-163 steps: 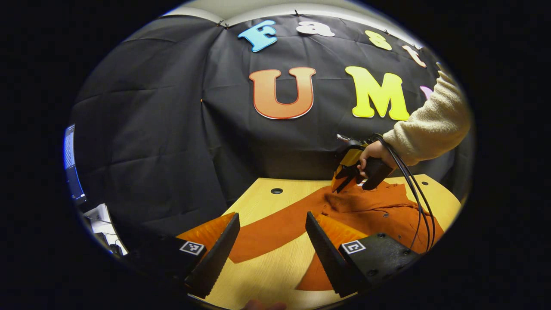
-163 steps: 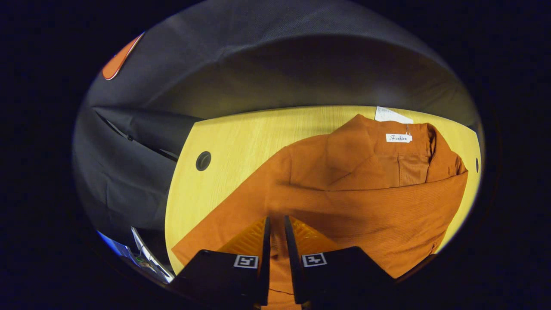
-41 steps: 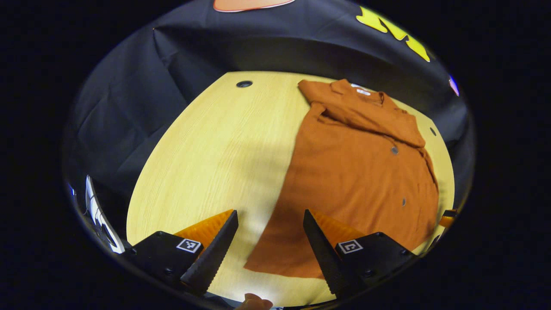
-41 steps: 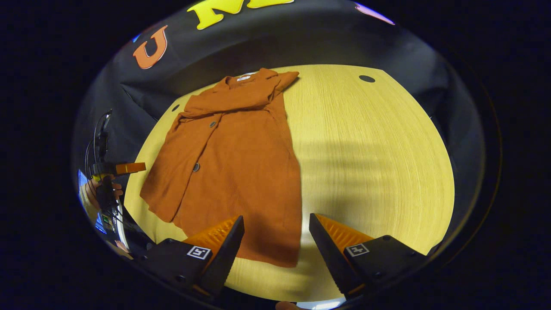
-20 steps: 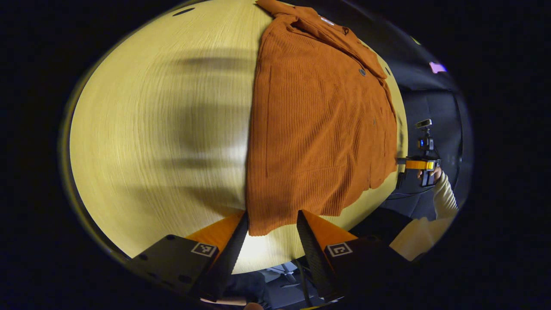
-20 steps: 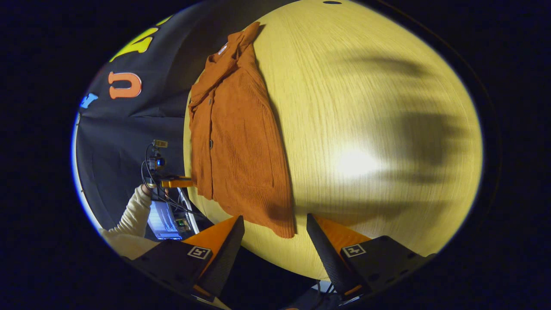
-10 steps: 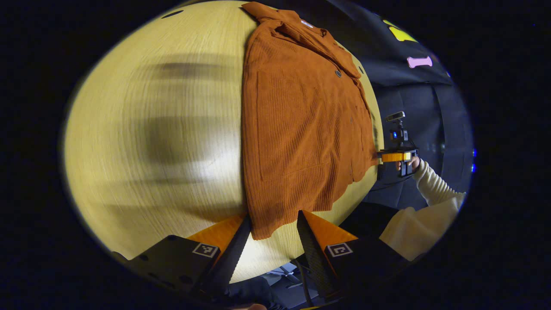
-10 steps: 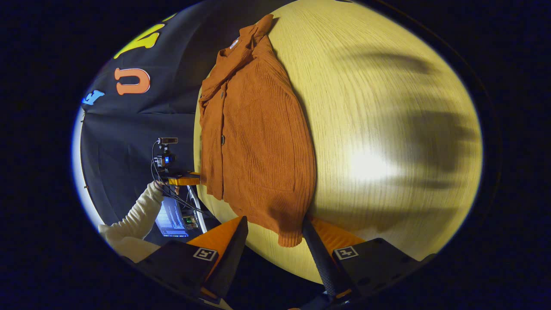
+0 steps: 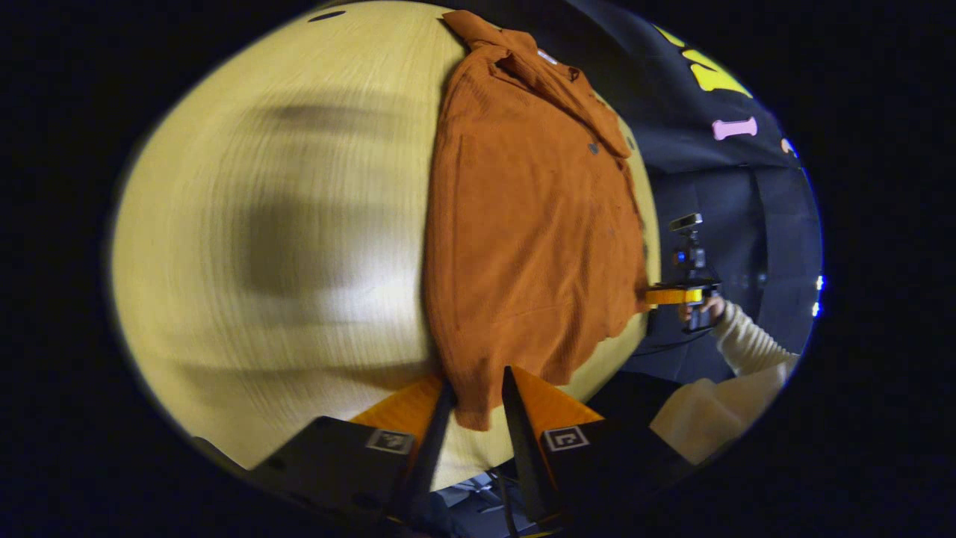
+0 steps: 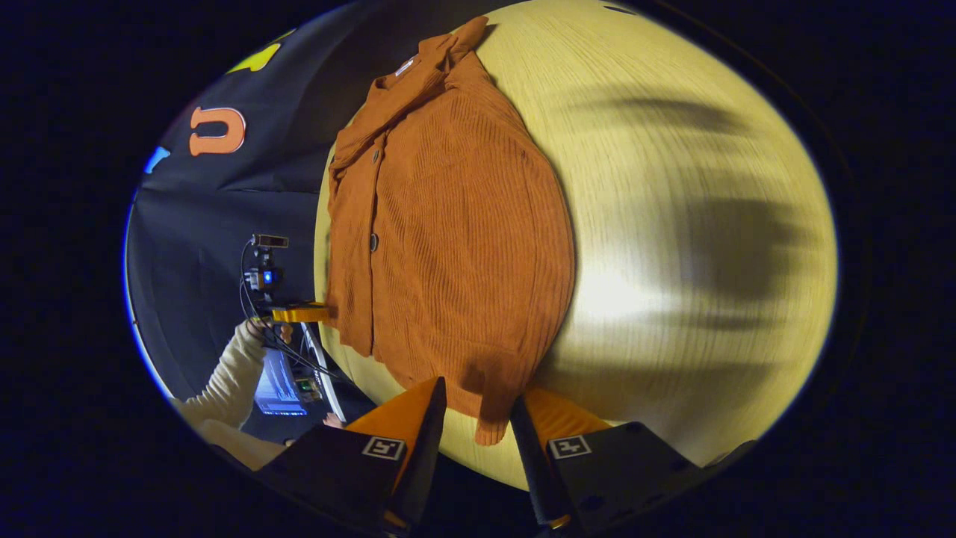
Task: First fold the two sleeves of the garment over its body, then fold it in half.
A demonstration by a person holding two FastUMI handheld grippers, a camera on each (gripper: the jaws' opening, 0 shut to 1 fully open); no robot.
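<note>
The orange garment (image 9: 534,239) lies flat on the table (image 9: 284,224), collar at the far edge and hem at the near edge, where both grippers meet it. Its outline is a narrow strip with no sleeve sticking out to either side, and a band of cloth lies across the chest just below the collar — so the sleeves appear already laid over the body. The halving fold is what remains: the garment is at full length, hem nowhere near the collar.

In the left gripper view the left gripper (image 9: 475,407) has its fingers drawn close around one hem corner, the cloth hanging between them. In the right gripper view the right gripper (image 10: 476,422) stands the same way at the other hem corner (image 10: 489,418). Each pair is narrow but a slim gap shows beside the cloth, and the blur in the left gripper view is heavy, so whether either pair actually presses the fabric cannot be told.

Judged from this, the moment sits at the hem pickup for folding the garment in half.
</note>
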